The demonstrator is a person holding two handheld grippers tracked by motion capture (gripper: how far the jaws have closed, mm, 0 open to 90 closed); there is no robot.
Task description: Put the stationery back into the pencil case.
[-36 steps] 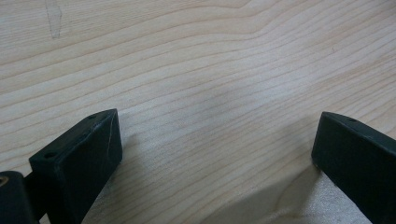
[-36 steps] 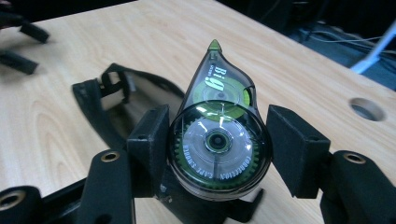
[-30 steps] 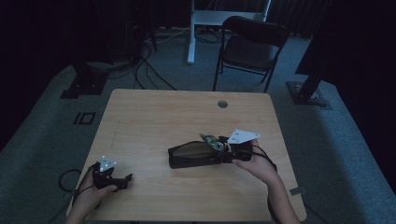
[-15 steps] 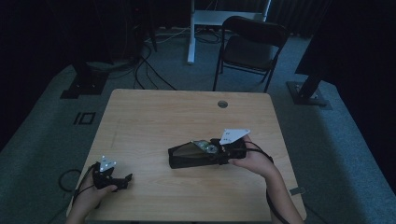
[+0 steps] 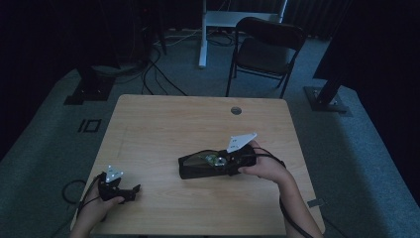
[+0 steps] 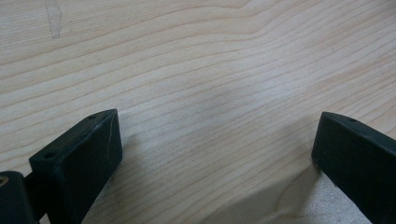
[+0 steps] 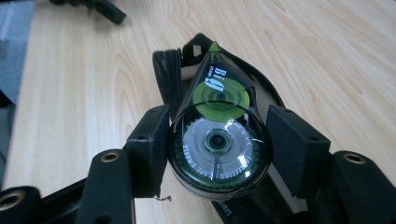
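1. The correction tape dispenser (image 7: 217, 140), a teardrop-shaped clear shell with green reels inside, sits between the jaws of the right gripper (image 7: 217, 149), its pointed tip hanging over the open mouth of the black pencil case (image 7: 168, 70); both pads press on its round end, so it is pinched.
2. To do this step well, I judge the tip should go into the opening first, along the length of the case; let go only once the round end is past the zipper edge, or it may catch on the rim.
3. In the high view the case (image 5: 198, 166) lies right of centre on the wooden table (image 5: 163, 124); the right hand (image 5: 265, 168) holds its gripper level, pointing left.
4. The left gripper (image 5: 115, 186) rests near the table's front left corner, jaws spread wide over bare wood, nothing between them.
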